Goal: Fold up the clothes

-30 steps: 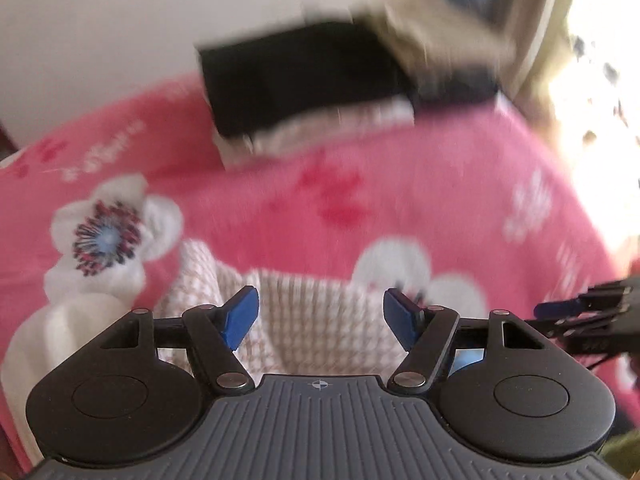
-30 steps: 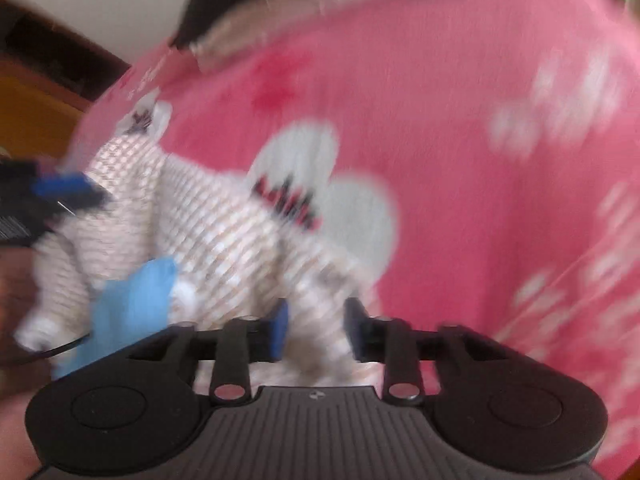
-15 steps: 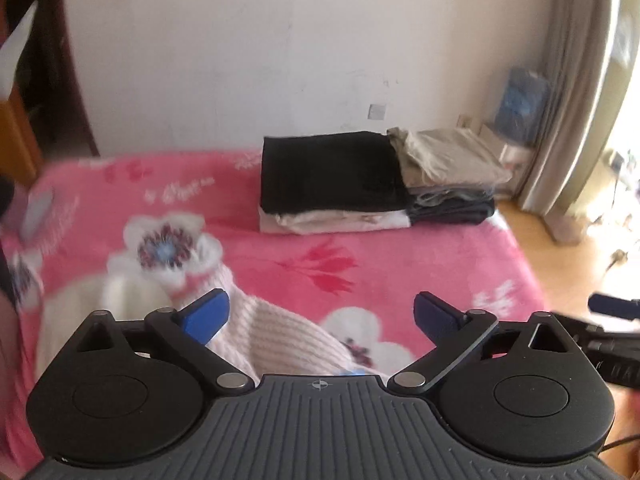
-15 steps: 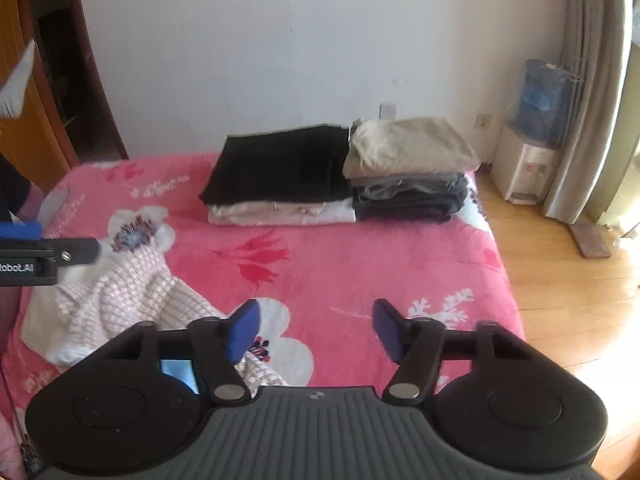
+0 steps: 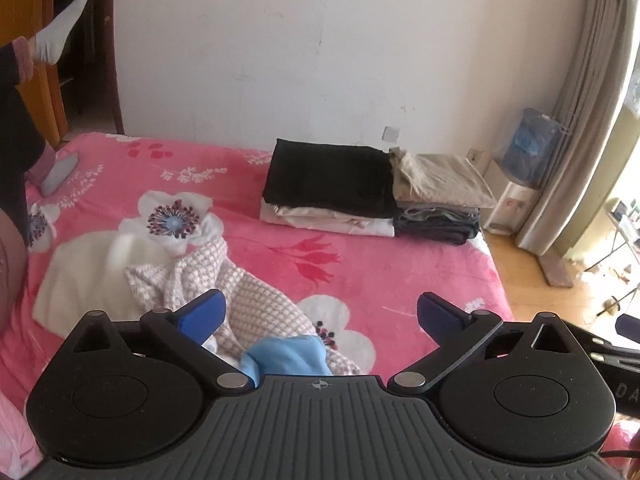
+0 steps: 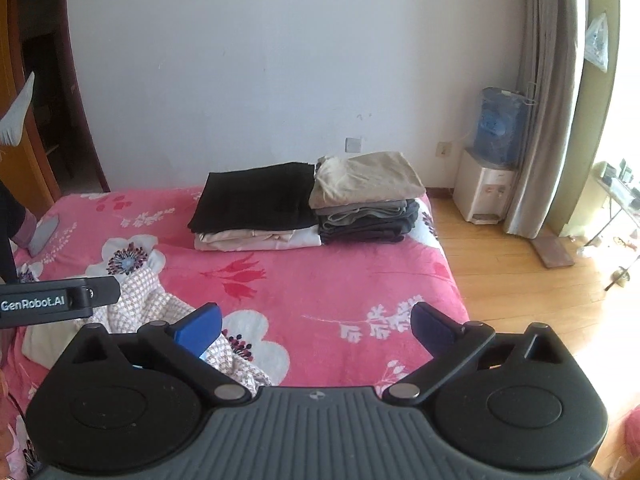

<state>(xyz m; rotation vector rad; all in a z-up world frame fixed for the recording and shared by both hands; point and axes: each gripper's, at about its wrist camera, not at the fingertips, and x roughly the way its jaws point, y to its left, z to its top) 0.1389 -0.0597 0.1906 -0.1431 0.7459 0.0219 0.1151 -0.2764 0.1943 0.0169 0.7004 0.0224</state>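
A crumpled pink-and-white checked garment (image 5: 240, 292) lies loose on the pink flowered bed (image 5: 400, 264), beside a white cloth (image 5: 88, 272) and a light blue one (image 5: 286, 356). My left gripper (image 5: 320, 314) hangs above this heap, its jaws opening wide with nothing between them. My right gripper (image 6: 316, 328) is raised to the right of the checked garment (image 6: 152, 300), its jaws also opening and holding nothing. At the far end of the bed stand two folded stacks: a black piece on cream (image 6: 256, 196) and a beige piece on dark grey (image 6: 368, 178).
A person's leg (image 5: 16, 140) and a white-socked foot (image 5: 60, 28) are at the left by the bed. A flat grey object (image 5: 60, 172) lies on the far left corner. Right of the bed are a wooden floor (image 6: 520, 280), a water dispenser (image 6: 492, 160) and a curtain (image 6: 548, 100).
Both grippers have risen and pulled back from the checked garment, their jaws spreading wide. The garment, between the jaws a second ago, now lies free on the bed.
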